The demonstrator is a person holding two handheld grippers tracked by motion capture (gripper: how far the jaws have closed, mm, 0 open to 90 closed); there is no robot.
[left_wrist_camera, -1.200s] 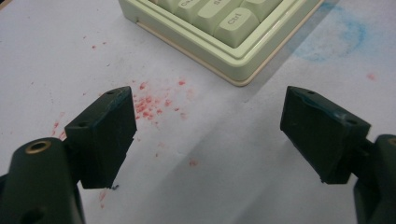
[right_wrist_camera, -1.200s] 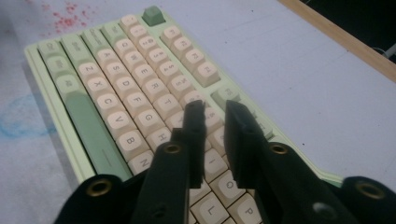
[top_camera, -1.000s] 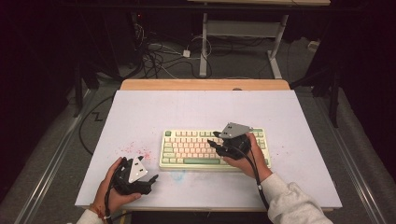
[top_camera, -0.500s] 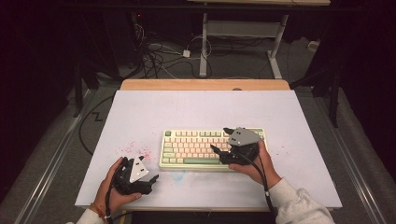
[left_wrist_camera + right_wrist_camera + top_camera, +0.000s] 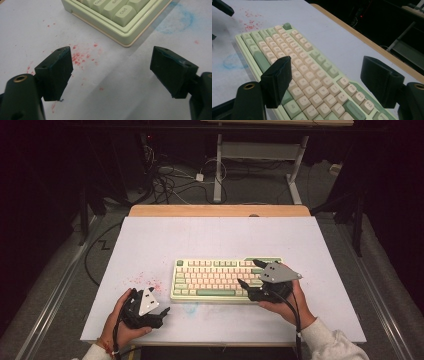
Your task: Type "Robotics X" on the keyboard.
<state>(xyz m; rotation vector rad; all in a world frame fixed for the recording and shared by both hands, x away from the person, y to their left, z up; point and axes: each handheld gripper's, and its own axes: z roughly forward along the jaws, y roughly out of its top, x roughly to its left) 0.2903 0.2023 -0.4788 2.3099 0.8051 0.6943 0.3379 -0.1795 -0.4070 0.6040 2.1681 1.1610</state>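
Tabletop [image 5: 150, 240] carried one keyboard [image 5: 210, 280]; no containers were present. Keyboard lay under the right tongs [image 5: 248, 276], its right end beneath them, and just ahead of the left tongs [image 5: 162, 312], which rested spread and empty over red specks [image 5: 82, 55]. Right tongs stood spread, having just been opening, nothing between them. Judged risk: the right tongs, hovering low, could catch a keycap or shove the keyboard askew if lowered carelessly.
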